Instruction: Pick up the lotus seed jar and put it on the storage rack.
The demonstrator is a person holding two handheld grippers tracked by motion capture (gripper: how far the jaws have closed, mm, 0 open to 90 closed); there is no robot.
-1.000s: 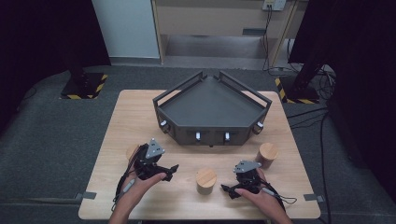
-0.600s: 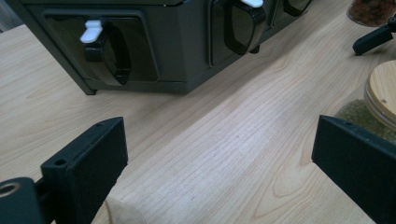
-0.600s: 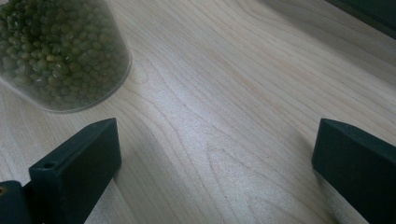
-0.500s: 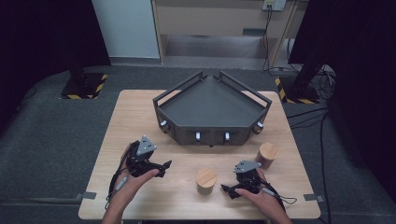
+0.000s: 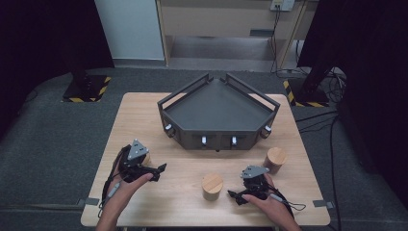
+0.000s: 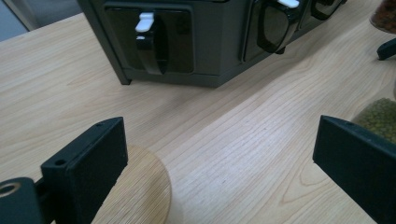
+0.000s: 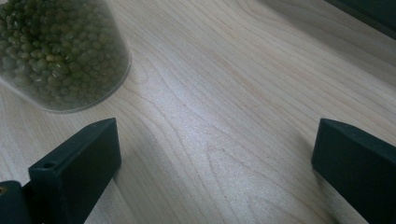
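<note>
Three jars with wooden lids stand on the table in front of a dark grey angular rack. One jar is at the front middle, one at the right, and one is half hidden by my left gripper. In the left gripper view that gripper is open, its left jaw above the wooden lid, with the rack's front slots ahead. My right gripper rests open near the front edge. Its own view has the gripper over bare wood, a jar of green beans at upper left.
The wooden table has bare strips left and right of the rack. The left gripper view also catches the green-bean jar and another jar farther right. Dark floor surrounds the table, with cables at the right.
My left gripper has moved left, away from the middle jar and over the left jar. The right gripper and the jars have stayed put.
</note>
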